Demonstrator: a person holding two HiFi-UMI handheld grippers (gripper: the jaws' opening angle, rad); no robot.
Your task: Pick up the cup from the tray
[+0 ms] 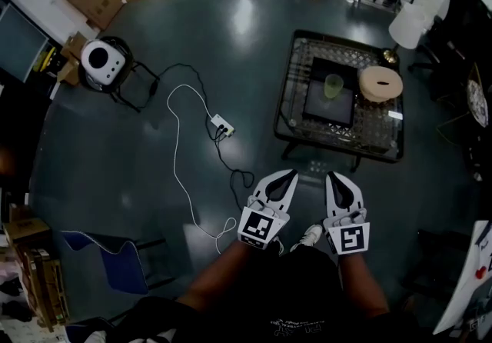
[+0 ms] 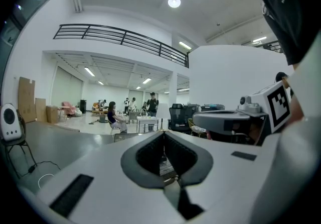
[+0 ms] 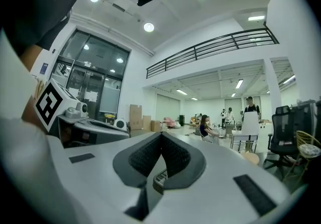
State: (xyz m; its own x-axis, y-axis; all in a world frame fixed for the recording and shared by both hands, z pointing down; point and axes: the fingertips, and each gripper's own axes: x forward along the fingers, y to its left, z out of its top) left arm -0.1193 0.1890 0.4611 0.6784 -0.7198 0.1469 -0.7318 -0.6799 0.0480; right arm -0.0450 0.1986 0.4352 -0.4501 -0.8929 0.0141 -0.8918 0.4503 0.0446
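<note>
Two empty claws, my left gripper [image 1: 286,177] and right gripper [image 1: 337,178], sit closed well short of the cup [image 1: 333,86] upright on the tray [image 1: 319,107], so I judge this the approach: next, reach forward and open one.

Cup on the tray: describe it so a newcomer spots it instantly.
In the head view, find the low glass table at upper right. A dark square tray lies on it, and the cup stands near its far edge. It is small, translucent pale green, unlike the flat tan disc beside it.
</note>
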